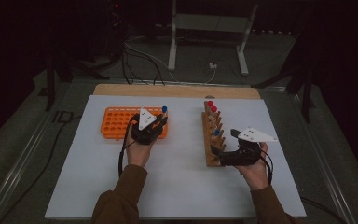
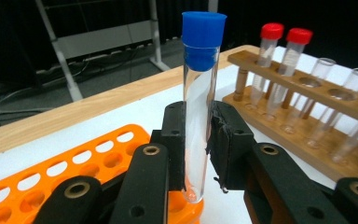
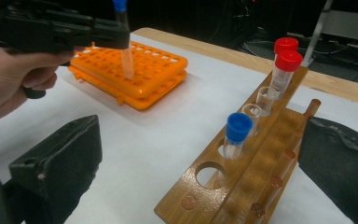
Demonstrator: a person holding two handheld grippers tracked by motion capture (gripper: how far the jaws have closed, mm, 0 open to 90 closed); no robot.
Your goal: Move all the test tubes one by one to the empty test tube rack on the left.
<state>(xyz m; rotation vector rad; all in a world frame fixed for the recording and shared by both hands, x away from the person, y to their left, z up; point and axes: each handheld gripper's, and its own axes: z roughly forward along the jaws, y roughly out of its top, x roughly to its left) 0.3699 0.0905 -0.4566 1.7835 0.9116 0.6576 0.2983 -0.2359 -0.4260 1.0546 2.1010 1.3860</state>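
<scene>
Up over the right end of the orange tube rack (image 1: 121, 122), the left gripper (image 2: 196, 154) squeezes a clear blue-capped test tube (image 2: 200, 93) and holds it straight up. The left hand (image 1: 139, 151) reaches forward from its brown sleeve (image 1: 121, 198). The right gripper (image 1: 227, 150) sits low by the near end of the wooden rack (image 3: 242, 172), jaws wide apart, holding nothing. Another blue-capped tube (image 3: 237, 135) stands in that rack.

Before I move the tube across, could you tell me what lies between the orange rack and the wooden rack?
Bare white table surface separates orange rack from wooden rack, in the high view.
</scene>
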